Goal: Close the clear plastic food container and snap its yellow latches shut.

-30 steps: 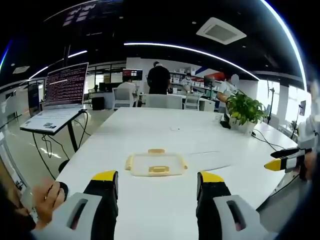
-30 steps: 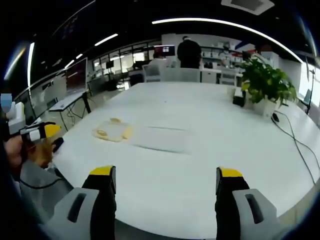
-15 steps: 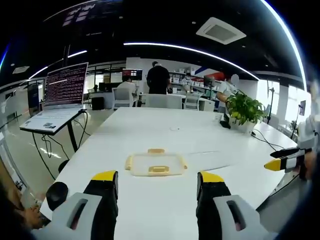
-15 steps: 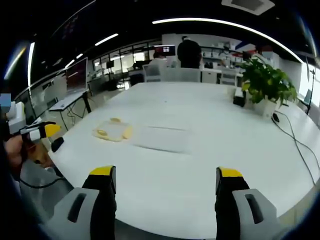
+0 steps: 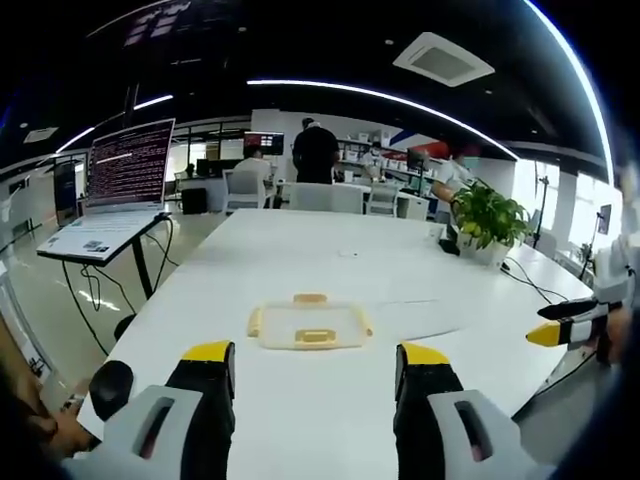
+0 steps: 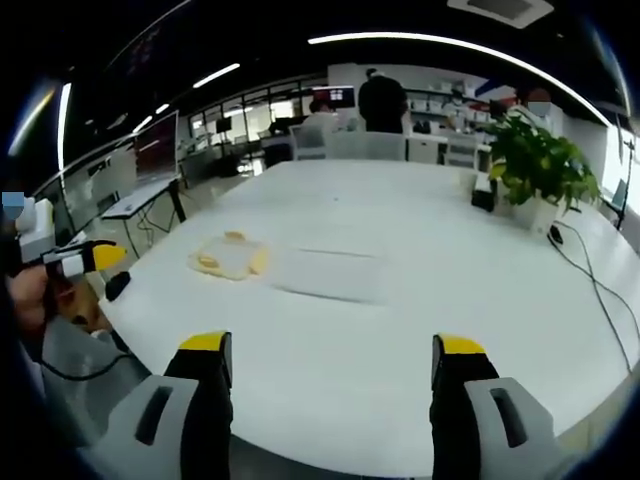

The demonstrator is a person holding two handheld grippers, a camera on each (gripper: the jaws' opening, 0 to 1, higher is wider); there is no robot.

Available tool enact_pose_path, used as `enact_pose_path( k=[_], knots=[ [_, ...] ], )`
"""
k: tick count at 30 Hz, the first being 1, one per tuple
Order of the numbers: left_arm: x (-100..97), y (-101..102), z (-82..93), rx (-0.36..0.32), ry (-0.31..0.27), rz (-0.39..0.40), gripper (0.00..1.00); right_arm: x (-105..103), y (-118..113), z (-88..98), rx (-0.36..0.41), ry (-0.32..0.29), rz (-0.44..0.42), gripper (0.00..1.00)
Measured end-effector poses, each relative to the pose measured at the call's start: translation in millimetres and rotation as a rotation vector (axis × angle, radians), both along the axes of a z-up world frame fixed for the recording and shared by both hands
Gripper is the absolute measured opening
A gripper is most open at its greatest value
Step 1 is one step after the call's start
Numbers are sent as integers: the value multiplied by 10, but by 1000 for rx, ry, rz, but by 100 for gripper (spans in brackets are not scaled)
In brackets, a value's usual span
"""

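Okay, left gripper view: left gripper (image 5: pixel 312 372) at 6 o'clock, jaws spread wide apart with nothing between them, yellow tips over the white table (image 5: pixel 300 420). Just past the tips, near centre, the clear food container (image 5: pixel 309 326) lies flat on the table, apart from both jaws; yellow latches (image 5: pixel 312 338) show on its near, far and two side edges, whether snapped or not I cannot tell. At 8 o'clock a black round object (image 5: pixel 110 385) sits by the table edge, with a hand (image 5: pixel 60 432) low beside it. At 3 o'clock the other gripper's yellow tip enters at the table's edge. Further out, a laptop (image 5: pixel 118 185) with a lit screen stands on a stand at 10 o'clock, a potted plant (image 5: pixel 488 225) at 2 o'clock on the table, and a person in black (image 5: pixel 316 155) stands at 12 o'clock among chairs.

Right gripper view: right gripper (image 6: pixel 335 362) at 6 o'clock, jaws wide apart, holding nothing, over the near table edge. The container (image 6: pixel 229 260) sits at 10 o'clock, well apart from these jaws. Just right of it a clear flat sheet (image 6: pixel 330 275) lies on the table. The left gripper's tip (image 6: pixel 85 260) shows at 9 o'clock. Plant (image 6: pixel 535 170) at 2 o'clock, far.
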State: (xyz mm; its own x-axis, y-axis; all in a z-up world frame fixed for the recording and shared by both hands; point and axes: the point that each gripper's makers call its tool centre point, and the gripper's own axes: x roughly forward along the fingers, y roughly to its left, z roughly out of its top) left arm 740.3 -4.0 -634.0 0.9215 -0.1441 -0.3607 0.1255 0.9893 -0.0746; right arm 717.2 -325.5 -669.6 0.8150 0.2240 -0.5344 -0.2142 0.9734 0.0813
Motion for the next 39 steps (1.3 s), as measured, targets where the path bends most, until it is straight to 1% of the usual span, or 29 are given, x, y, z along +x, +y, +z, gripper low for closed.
enact_pose_path(
  k=[7, 12, 17, 31, 39],
  knots=[
    [12, -45, 12, 23, -4, -21, 60, 14, 19, -20, 11, 13, 1, 79],
    [58, 10, 1, 18, 4, -3, 60, 51, 85, -54, 21, 26, 8, 78],
    [80, 53, 10, 27, 4, 0, 60, 129, 148, -37, 22, 21, 23, 78],
    [161, 103, 10, 30, 3, 6, 60, 286, 164, -23, 9, 19, 33, 77],
    [233, 172, 5, 35, 6, 10, 60, 426, 242, 14, 7, 16, 51, 77]
  ],
)
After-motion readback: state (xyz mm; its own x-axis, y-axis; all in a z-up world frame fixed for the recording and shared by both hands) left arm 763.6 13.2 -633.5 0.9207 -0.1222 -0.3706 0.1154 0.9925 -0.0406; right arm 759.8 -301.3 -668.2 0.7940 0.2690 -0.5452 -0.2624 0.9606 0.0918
